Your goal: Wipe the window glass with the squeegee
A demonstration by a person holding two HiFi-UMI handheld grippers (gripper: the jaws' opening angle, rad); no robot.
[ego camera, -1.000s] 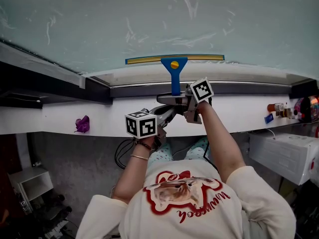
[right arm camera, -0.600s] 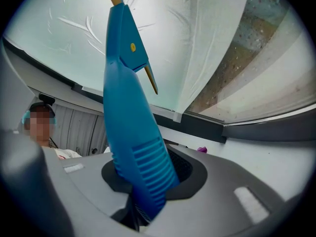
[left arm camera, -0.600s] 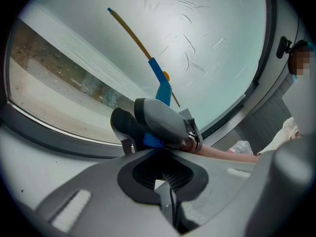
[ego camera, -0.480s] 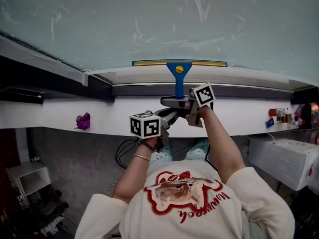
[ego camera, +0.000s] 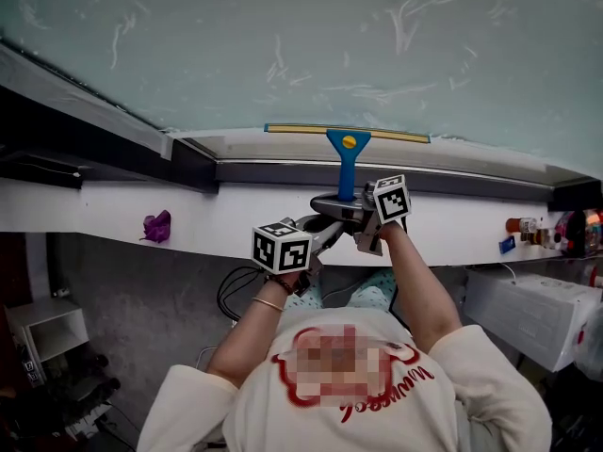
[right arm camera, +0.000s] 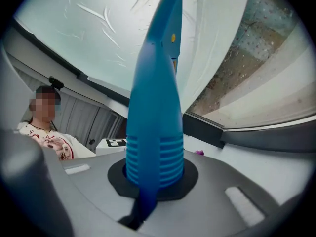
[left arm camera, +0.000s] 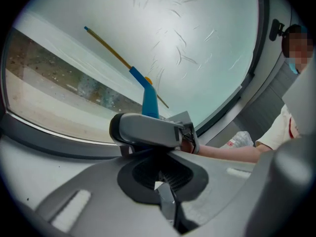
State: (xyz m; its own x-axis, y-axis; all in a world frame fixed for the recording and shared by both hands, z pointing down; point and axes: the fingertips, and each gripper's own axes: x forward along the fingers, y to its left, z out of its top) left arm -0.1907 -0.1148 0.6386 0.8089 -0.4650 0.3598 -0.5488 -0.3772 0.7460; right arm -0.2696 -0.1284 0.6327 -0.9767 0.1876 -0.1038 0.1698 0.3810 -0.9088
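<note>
The squeegee (ego camera: 348, 163) has a blue handle, and its yellow-edged blade lies level against the window glass (ego camera: 283, 45), just above the lower frame. My right gripper (ego camera: 349, 201) is shut on the handle's ribbed end; its jaws have just been closing with the handle between them. In the right gripper view the blue handle (right arm camera: 155, 122) rises straight out of the jaws of the right gripper (right arm camera: 155, 181). My left gripper (ego camera: 323, 226) hangs just below and left of it, shut on nothing. In the left gripper view, the left gripper (left arm camera: 165, 194) looks onto the right gripper (left arm camera: 148, 130) and the squeegee (left arm camera: 148, 98).
A white sill (ego camera: 188, 219) runs under the window, with a small purple thing (ego camera: 155, 225) at its left and small bottles (ego camera: 528, 224) at its right. A white box-like appliance (ego camera: 537, 299) stands low right, a white shelf (ego camera: 33, 332) low left, and cables (ego camera: 231, 295) hang beneath the sill.
The squeegee and my right gripper have sunk a little toward the lower window frame. The left gripper has stayed close beneath the right one.
</note>
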